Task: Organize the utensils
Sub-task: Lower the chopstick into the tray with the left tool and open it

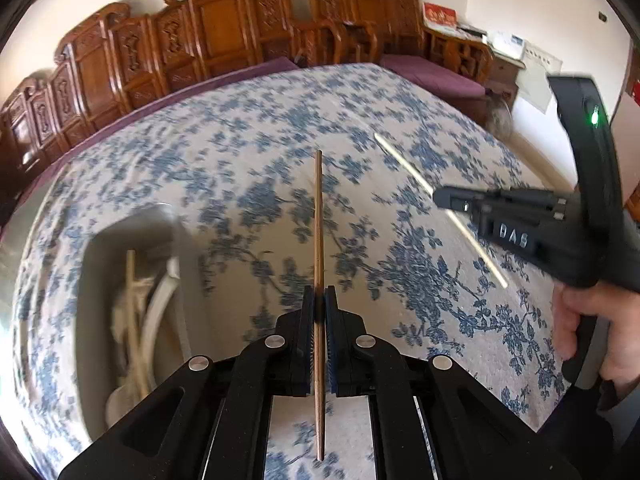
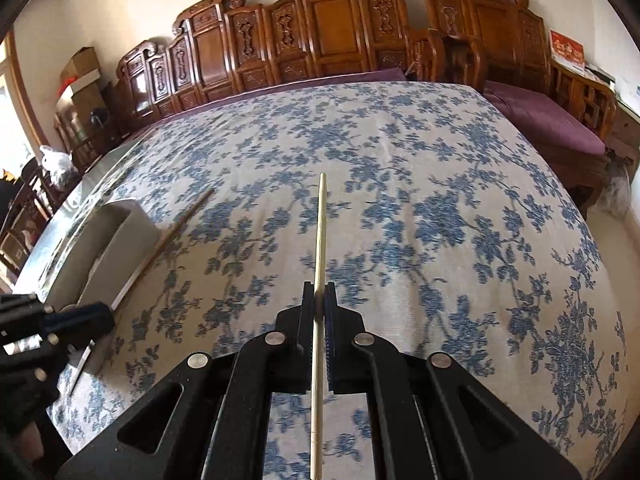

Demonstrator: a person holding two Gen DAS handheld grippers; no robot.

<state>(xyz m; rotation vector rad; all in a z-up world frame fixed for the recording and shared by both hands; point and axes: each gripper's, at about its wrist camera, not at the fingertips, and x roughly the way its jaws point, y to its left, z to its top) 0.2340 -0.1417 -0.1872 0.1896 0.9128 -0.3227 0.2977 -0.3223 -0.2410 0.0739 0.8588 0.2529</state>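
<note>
With the left gripper [image 1: 319, 296] clamped on a brown chopstick [image 1: 318, 216] and the right gripper [image 2: 319, 292] clamped on a pale chopstick [image 2: 320, 232] above the flowered cloth [image 2: 420, 200], we judge both bound next for the white holder [image 1: 96, 280] at near left.

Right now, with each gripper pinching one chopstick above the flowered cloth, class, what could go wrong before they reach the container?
1. The left gripper pinches the thin brown wooden chopstick on a short stretch only; it may swivel or slip out.
2. The pale bamboo chopstick in the right gripper sticks far forward; the two sticks might clash.
3. The grey rectangular container already holds utensils, so a stick could catch on them.
</note>
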